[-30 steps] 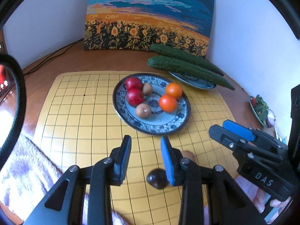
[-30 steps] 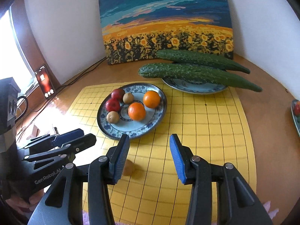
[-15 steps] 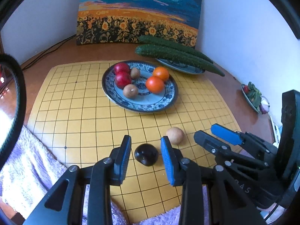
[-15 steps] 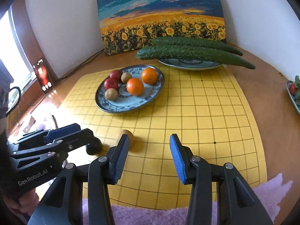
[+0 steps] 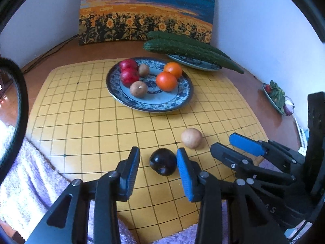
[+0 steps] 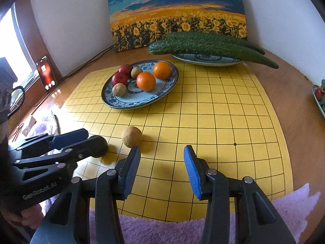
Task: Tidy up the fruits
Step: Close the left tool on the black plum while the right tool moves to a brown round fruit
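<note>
A blue-patterned plate (image 5: 150, 103) (image 6: 142, 99) on the yellow grid mat holds two red apples, two brown kiwis and two oranges. A dark plum (image 5: 163, 161) lies on the mat between the open fingers of my left gripper (image 5: 158, 171), close to the right pad. In the right wrist view the plum (image 6: 99, 147) is partly hidden behind the left gripper. A tan round fruit (image 5: 191, 138) (image 6: 132, 136) lies on the mat just right of it. My right gripper (image 6: 161, 169) is open and empty, a little right of the tan fruit.
A second plate with two long cucumbers (image 5: 189, 47) (image 6: 211, 46) stands at the back, before a sunflower painting. A small dish of vegetables (image 5: 276, 95) sits at the right. A phone (image 6: 45, 73) leans at the left. A purple towel (image 6: 182, 229) lies under the mat's near edge.
Both grippers have pulled back and lowered toward the mat's near edge. The plum now sits between my left gripper's fingers; the tan fruit has come into plain view.
</note>
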### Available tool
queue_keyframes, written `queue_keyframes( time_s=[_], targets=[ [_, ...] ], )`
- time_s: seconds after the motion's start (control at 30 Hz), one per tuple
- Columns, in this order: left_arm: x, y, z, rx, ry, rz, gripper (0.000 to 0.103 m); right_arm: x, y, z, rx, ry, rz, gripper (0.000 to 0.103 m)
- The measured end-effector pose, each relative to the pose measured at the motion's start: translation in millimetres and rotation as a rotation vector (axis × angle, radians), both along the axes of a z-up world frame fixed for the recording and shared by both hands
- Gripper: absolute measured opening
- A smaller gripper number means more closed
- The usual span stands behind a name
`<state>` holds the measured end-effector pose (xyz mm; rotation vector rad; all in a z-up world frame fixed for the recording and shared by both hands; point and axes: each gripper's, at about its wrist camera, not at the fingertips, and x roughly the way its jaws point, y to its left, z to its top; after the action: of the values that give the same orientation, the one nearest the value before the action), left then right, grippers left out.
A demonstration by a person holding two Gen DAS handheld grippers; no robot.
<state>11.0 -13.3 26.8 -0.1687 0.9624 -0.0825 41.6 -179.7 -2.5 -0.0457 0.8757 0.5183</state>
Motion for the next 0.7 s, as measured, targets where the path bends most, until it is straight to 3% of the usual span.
queue_keyframes(
  time_s=[0.37, 0.47, 0.7],
  targets=[
    [5, -7, -8, -0.009, 0.008, -0.027, 0.039, 2, -5, 1, 0.009, 0.007, -0.021, 0.046],
    [9, -6, -8, -0.009, 0.012, -0.032, 0.029, 6, -4, 1, 0.016, 0.013, -0.019, 0.046],
    [14, 1, -8, -0.051, 0.042, -0.033, 0.028, 11, 1, -1, 0.022, 0.045, 0.008, 0.046]
  ],
)
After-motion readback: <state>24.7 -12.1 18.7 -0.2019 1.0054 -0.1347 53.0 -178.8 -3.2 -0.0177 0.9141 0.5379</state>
